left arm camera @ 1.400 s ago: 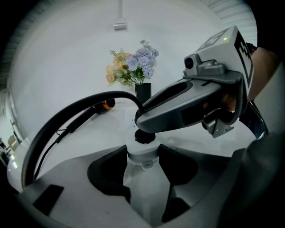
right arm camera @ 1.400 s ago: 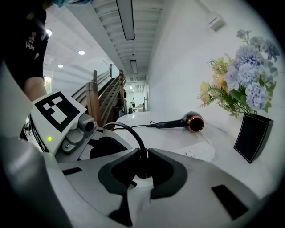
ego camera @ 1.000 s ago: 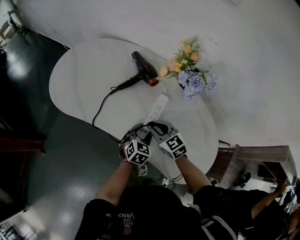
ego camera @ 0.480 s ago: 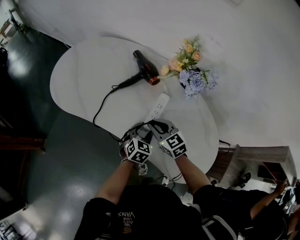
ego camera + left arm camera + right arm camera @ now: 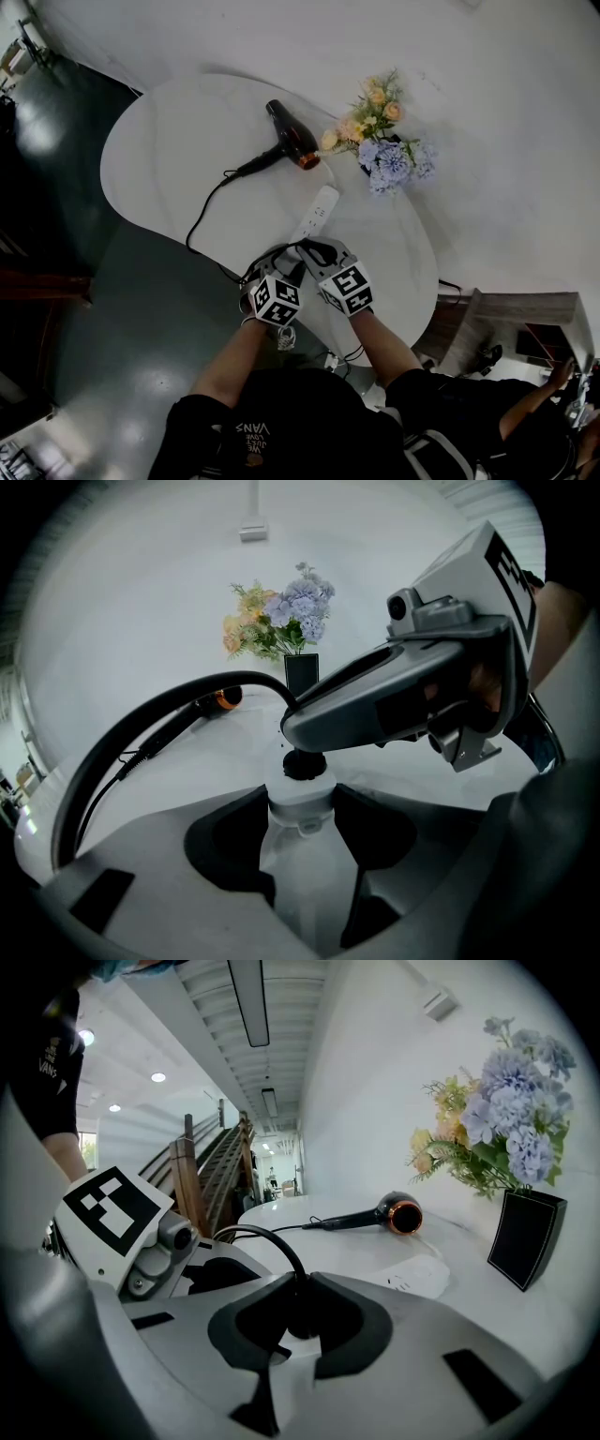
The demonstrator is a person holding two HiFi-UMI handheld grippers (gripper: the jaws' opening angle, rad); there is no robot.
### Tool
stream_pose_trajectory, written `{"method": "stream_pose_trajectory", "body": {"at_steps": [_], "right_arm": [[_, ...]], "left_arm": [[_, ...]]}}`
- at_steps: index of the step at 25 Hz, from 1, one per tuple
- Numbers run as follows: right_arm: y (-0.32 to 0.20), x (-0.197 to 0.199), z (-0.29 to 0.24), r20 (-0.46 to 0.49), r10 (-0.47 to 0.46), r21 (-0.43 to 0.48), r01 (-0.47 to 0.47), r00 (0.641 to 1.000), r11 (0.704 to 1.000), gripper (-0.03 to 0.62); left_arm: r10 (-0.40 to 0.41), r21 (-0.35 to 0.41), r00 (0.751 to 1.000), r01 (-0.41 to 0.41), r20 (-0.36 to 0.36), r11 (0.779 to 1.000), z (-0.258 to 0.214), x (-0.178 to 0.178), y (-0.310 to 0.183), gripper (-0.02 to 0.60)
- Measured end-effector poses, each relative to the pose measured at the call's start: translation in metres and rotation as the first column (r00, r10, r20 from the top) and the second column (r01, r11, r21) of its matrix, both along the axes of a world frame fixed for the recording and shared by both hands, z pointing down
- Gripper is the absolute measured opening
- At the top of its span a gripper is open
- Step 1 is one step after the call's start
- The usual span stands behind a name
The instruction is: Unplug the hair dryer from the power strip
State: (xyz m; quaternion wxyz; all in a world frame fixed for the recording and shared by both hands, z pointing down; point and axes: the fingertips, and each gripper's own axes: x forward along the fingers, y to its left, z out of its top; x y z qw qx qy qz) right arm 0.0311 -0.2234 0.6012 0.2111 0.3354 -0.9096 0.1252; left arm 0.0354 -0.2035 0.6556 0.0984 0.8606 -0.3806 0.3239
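The white strip (image 5: 319, 211) lies on the white table (image 5: 169, 159), running from the near edge toward the middle. The left gripper (image 5: 302, 803) sits at the strip's near end. Its jaws stand wide, one on each side of the strip, and the pads press on the strip's sides.

A black plug (image 5: 305, 764) stands in the top of the strip just ahead of those jaws. The right gripper (image 5: 298, 1302) reaches in from the right, over the strip. Its jaws have just been closing, with the plug between them, and now sit nearly together, clamped on the plug. The two grippers are side by side at the near edge, almost touching.

From the plug the black cord (image 5: 202, 211) arches up, loops out past the table's left edge and runs back across the top to the dryer (image 5: 291, 139). The dryer lies on its side near the far edge, well apart from the grippers. Its orange-ringed mouth points toward the flowers (image 5: 380, 141), which stand in a dark vase (image 5: 527, 1237) at the far right edge.
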Motion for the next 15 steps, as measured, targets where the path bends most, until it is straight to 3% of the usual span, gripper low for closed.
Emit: {"method": "stream_pose_trajectory", "body": {"at_steps": [15], "right_arm": [[0.0003, 0.0024, -0.0021, 0.004, 0.005, -0.001, -0.005, 1.000, 1.000, 0.066]], "left_arm": [[0.002, -0.007, 1.000, -0.002, 0.000, 1.000, 0.0014, 0.0001, -0.0013, 0.245]]}}
